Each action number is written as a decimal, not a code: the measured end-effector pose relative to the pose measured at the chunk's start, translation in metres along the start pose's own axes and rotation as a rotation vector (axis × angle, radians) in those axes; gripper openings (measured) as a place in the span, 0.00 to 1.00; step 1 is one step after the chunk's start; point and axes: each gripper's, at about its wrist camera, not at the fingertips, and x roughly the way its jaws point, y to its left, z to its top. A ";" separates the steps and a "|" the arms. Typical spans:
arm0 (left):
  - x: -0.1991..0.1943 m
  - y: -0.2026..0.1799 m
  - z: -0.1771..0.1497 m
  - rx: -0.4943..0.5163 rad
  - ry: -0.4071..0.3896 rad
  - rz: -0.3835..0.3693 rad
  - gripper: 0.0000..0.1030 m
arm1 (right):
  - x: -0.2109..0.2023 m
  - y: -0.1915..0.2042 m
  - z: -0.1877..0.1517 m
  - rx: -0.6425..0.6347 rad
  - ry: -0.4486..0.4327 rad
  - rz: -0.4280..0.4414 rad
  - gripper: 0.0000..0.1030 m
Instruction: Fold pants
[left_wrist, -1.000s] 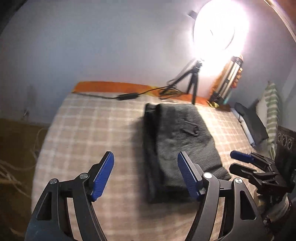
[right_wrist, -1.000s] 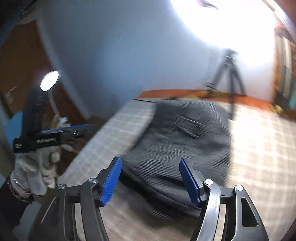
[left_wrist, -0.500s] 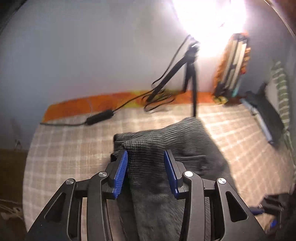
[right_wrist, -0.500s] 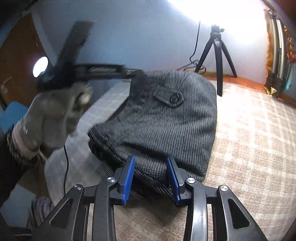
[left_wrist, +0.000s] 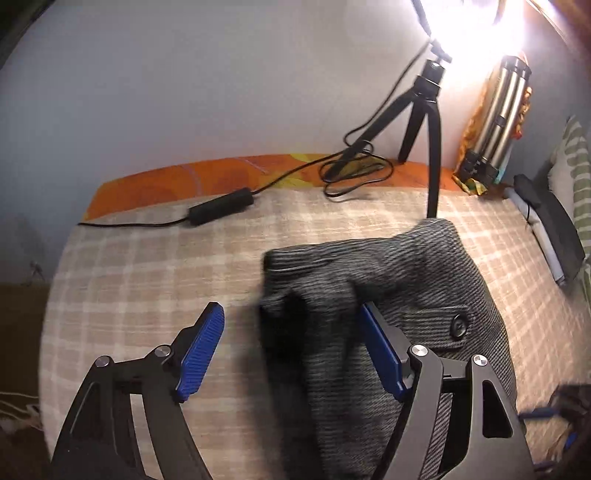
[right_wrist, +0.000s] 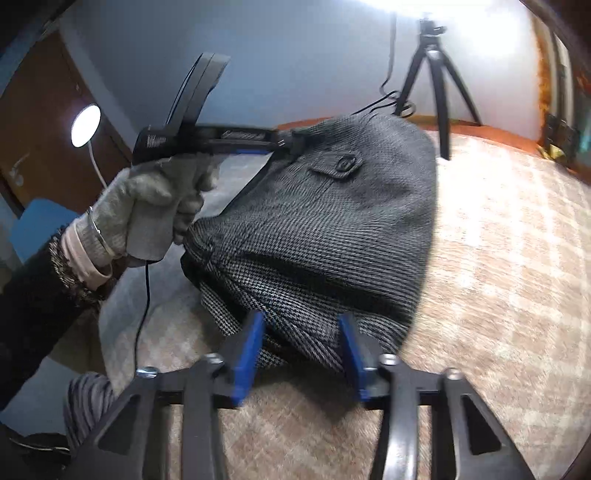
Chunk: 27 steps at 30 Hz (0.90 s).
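Already folded into a thick bundle on the beige checked bed cover (left_wrist: 147, 280): grey houndstooth woven pants (right_wrist: 332, 229), likely soft, limp and fairly light. Best pinched through all layers at an edge. Left hand-held gripper (left_wrist: 291, 350) and right hand-held gripper (right_wrist: 301, 354) both opening, straddling cloth edges, gripping nothing.

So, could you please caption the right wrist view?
Right gripper opening at the folded grey pants' near edge on a checked bedspread.

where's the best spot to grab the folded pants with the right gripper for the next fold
Probably the near folded edge of the pants, approached from the near side, low along the bedspread. The layers stack there, directly ahead of the right gripper, whose jaws are opening around it, so one pinch should catch every layer.
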 end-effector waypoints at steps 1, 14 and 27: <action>-0.001 0.005 0.000 -0.005 0.008 0.003 0.73 | -0.006 -0.004 -0.001 0.019 -0.020 -0.011 0.76; 0.040 0.034 0.004 -0.214 0.152 -0.227 0.79 | 0.005 -0.089 -0.016 0.377 -0.065 0.251 0.88; 0.044 0.042 -0.004 -0.327 0.116 -0.344 0.79 | 0.014 -0.073 -0.002 0.318 -0.054 0.310 0.80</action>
